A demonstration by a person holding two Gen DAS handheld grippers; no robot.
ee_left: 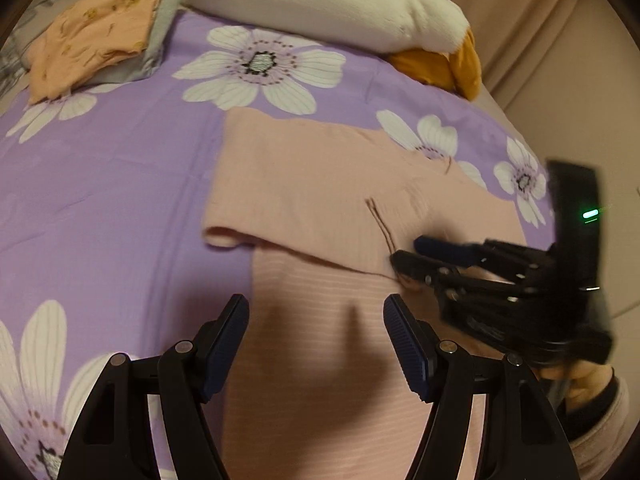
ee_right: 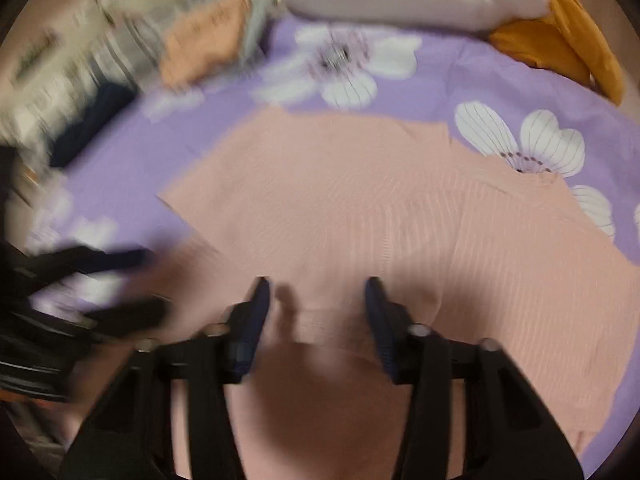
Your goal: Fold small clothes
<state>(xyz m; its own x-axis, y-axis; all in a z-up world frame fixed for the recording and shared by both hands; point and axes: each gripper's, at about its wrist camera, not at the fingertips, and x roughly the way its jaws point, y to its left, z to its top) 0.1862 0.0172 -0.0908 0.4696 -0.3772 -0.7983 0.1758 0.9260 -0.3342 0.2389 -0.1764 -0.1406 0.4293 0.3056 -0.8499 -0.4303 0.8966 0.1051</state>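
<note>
Lying flat on the purple flowered bedspread (ee_left: 120, 184), the pink top (ee_left: 320, 200) fills the middle of both views — its ribbed cloth partly folded, with one flap laid across the lower part so that a folded edge runs slantwise over it. The left gripper (ee_left: 316, 316) hovers low above the near part of the top, its fingers (ee_left: 230, 332) spread wide with only pink cloth showing in the gap and nothing held. The right gripper (ee_right: 318, 296) is likewise wide open above the top; in its own view, which is smeared by motion blur, bare cloth shows between the fingers (ee_right: 378, 312). From the left wrist the right gripper shows at the right edge, its fingers parted and pointing left, their tips close over the folded edge; whether they touch the cloth I cannot tell. A green light glows on its body, and a hand in a pale sleeve (ee_left: 592, 392) holds it. At the far end of the bed lies a white pillow (ee_left: 328, 0) with a mustard cloth (ee_left: 448, 64) just beside it on the right. Far left, well apart from the top, an orange garment (ee_left: 92, 36) sits folded on grey cloth (ee_left: 160, 28). Beyond it, in the right wrist view, more clothes show only as a blur.
</note>
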